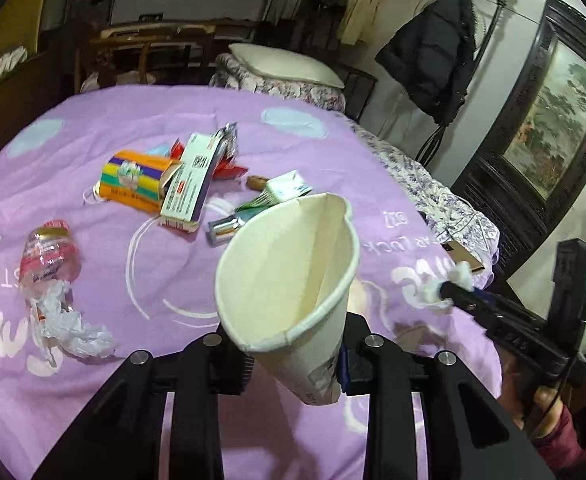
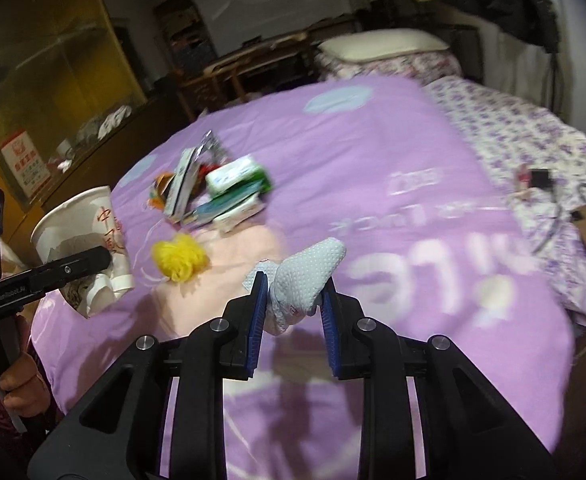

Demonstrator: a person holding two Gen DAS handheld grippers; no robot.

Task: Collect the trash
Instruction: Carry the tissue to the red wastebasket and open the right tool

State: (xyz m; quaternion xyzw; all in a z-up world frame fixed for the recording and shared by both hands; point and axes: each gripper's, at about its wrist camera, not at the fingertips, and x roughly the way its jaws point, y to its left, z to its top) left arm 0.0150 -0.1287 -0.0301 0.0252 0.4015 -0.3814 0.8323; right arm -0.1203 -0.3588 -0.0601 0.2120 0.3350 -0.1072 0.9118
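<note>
Above the purple bedspread [image 2: 373, 152], the left tool [image 1: 293, 364] clamps a paper cup [image 1: 289, 272] while the right tool [image 2: 293, 300] grips a crumpled tissue [image 2: 305, 276], apparently next to be dropped into the cup's mouth.

Both wrist views close above bedspread [image 1: 293, 128].

left gripper [image 1: 293, 364]: matte black frame, round silver screws, blue pad edge | right gripper [image 2: 293, 312]: black linkage, ribbed blue pads [image 2: 255, 320], silver screws, white lettering on side | hands: bare skin, dark red sleeves
</note>
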